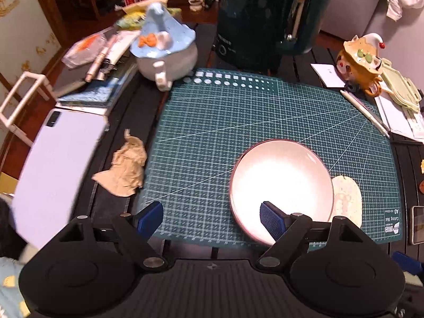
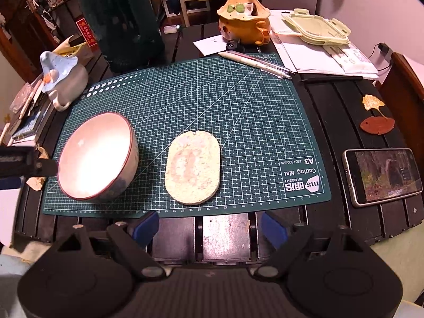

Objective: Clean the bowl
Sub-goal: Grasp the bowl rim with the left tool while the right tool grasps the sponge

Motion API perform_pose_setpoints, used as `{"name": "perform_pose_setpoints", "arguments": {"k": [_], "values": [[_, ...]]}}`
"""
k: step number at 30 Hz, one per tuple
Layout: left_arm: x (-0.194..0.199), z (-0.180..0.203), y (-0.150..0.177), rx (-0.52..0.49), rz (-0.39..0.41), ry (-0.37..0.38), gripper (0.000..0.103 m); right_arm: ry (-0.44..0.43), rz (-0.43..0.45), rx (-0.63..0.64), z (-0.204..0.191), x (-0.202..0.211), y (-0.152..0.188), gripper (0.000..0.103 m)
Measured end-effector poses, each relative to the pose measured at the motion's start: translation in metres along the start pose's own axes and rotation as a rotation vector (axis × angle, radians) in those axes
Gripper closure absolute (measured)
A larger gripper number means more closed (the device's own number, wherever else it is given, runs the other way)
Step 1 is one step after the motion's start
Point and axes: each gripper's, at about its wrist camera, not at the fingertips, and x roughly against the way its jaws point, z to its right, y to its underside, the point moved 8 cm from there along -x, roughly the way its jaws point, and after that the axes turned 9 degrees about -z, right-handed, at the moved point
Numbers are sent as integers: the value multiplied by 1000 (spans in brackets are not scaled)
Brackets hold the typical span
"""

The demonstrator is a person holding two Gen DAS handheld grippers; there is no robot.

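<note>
We held both hand-held grippers, left (image 1: 210,218) and right (image 2: 210,228), spread apart and empty, judging the glossy pink ceramic bowl (image 1: 281,188) just ahead slippery, fragile, best gripped at its rim.

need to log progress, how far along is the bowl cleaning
Barely started. Done: bowl and sponge lie apart on the cutting mat. In hand: nothing; the left hand-held gripper is open, one finger over the bowl's near rim, and the right hand-held gripper is open, short of the sponge. Left: grip the bowl, pick up the sponge, wipe inside.
</note>
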Motion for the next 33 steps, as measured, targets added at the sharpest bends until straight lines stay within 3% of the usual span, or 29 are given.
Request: {"name": "perform_pose_setpoints", "arguments": {"k": [2,5,10,13,17,22,23,24,26,31,32,33], "values": [[-7,2,-4,-6,-6,7,24,-26,2,-4,0,1,-2,19],[-17,6,-10,-16,-16,19,36,-60,7,-31,6,3,-6,19],[-36,6,-10,7,-77,77,70,-32,60,-24,13,6,-17,19],[-45,8,-9,-8,-101,79,84,-64,99,34,8,7,-22,19],[-48,11,-10,-7,-103,99,94,-57,52,36,5,-5,-38,19],[-49,11,-10,7,-99,119,95,-38,-15,28,1,-20,-59,21],[-49,11,-10,10,-98,122,95,-34,-28,26,1,-23,-63,30],[-50,10,-10,13,-97,125,95,-29,-43,31,-2,-26,-66,46],[-50,10,-10,17,-95,132,95,-7,-119,61,-1,-49,-73,57],[-52,9,-12,33,-102,154,95,-90,-116,11,-1,-61,-72,61],[-53,9,-12,34,-102,154,95,-91,-117,17,-1,-62,-71,65],[-53,10,-12,33,-102,152,95,-85,-121,27,-2,-64,-70,76]]}}
